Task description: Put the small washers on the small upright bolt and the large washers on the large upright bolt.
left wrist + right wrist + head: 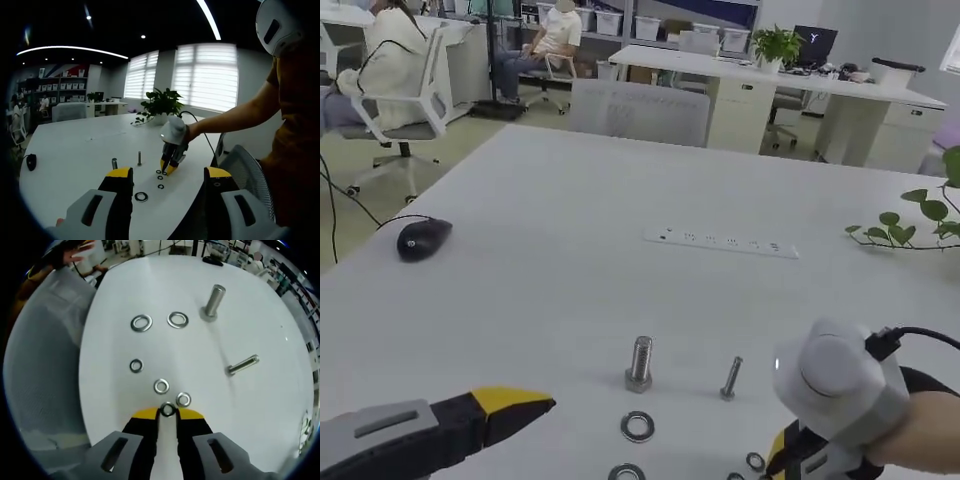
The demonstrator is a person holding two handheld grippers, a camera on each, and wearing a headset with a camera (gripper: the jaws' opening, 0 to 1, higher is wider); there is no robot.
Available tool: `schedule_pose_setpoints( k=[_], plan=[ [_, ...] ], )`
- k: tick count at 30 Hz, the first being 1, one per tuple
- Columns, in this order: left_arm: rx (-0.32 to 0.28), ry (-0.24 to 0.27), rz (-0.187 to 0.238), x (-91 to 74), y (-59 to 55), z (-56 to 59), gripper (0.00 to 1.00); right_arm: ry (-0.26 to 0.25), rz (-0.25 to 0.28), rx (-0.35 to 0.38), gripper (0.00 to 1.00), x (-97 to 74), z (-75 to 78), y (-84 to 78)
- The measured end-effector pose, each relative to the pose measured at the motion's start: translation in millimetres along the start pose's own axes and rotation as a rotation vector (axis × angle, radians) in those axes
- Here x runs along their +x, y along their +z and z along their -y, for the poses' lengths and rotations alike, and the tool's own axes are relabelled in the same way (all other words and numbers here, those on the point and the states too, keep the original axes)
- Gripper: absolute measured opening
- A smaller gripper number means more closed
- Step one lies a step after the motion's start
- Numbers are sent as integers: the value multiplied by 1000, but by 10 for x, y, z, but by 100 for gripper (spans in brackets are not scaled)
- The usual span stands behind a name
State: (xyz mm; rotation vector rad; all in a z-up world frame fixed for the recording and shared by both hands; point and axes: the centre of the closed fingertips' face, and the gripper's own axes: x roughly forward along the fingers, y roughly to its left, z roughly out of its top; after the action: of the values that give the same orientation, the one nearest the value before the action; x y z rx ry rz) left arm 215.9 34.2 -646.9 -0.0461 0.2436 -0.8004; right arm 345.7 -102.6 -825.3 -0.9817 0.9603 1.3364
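Pickup is the step in hand, by my reading: the right gripper [167,414] is tipped down to the white table [570,230] at the near right. Its jaws are drawn in to a narrow gap, and one small washer [167,410] lies flat between the yellow tips, which appear to pinch its rim. That steep angle makes sense, since a thin ring lying flat can only be caught by its edges. Three more small washers [161,386] sit just beyond the tips, two close by and one a little further out. The two large washers [141,323] lie side by side further off, apart from the small ones, so the sizes are easy to tell. Both bolts stand head-down on the table beyond the washers, threads up so that rings can drop over them. The large bolt [639,363] is on the left, and the small bolt [731,378] is to its right, near the working gripper, which gives the pinched washer a short trip. The left gripper [515,405] hangs at the near left, clear of the parts. Its own view shows the jaws spread wide with nothing between them, probably waiting for the large washers, which lie nearer to it. No washer is on either bolt.
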Motion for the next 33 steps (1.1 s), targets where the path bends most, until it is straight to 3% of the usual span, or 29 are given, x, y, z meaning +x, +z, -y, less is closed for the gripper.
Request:
schedule_pose_setpoints(
  k=[4,13,18,22,33],
  plan=[
    [4,3,-3,-6,3,1,56,-7,-13,-28,13,0,-11,3],
    [6,1,-5,-11,17,27,56,2,-4,-15,12,-11,-2,-5],
    [8,1,-10,-5,16,27,56,8,-12,-34,12,-110,5,23],
    [9,-6,-16,18,10,39,56,-3,-13,-50,12,-229,70,79],
    [5,-13,-11,47,16,53,56,-62,-1,-93,12,-509,426,298]
  ],
)
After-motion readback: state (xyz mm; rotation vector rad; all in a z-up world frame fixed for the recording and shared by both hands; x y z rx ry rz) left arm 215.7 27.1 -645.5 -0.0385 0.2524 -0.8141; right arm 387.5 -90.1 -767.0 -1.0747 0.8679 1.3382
